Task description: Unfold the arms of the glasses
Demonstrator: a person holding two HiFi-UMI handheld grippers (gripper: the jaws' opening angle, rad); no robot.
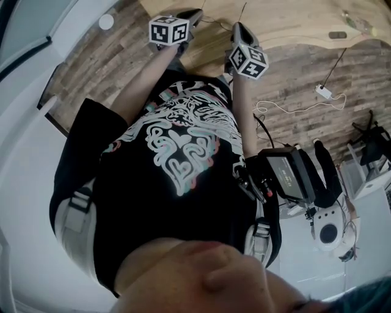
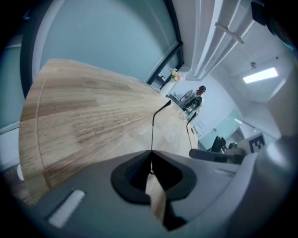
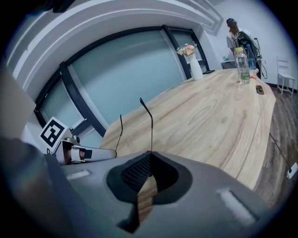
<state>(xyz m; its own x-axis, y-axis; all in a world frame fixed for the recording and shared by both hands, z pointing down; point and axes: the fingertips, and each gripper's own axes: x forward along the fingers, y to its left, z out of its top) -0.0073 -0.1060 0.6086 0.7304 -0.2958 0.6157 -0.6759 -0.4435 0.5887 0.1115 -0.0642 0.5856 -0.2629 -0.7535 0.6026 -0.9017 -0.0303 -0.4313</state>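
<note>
No glasses show in any view. In the head view my left gripper (image 1: pixel 194 13) and right gripper (image 1: pixel 238 27) are held out side by side over the edge of a pale wooden table (image 1: pixel 287 24), each with its marker cube. In the left gripper view the left gripper (image 2: pixel 152 152) has its jaws together. A thin black rod (image 2: pixel 153 125) rises from where they meet. The right gripper (image 3: pixel 151 152) looks the same, with its own thin rod (image 3: pixel 151 128). Whether the rods are held or belong to the grippers I cannot tell.
On the far end of the table stand a plastic bottle (image 3: pixel 241 65) and a white vase with flowers (image 3: pixel 194 65). A person (image 3: pixel 235 32) stands beyond them. A white adapter with its cable (image 1: pixel 324 92) lies on the wood-plank floor.
</note>
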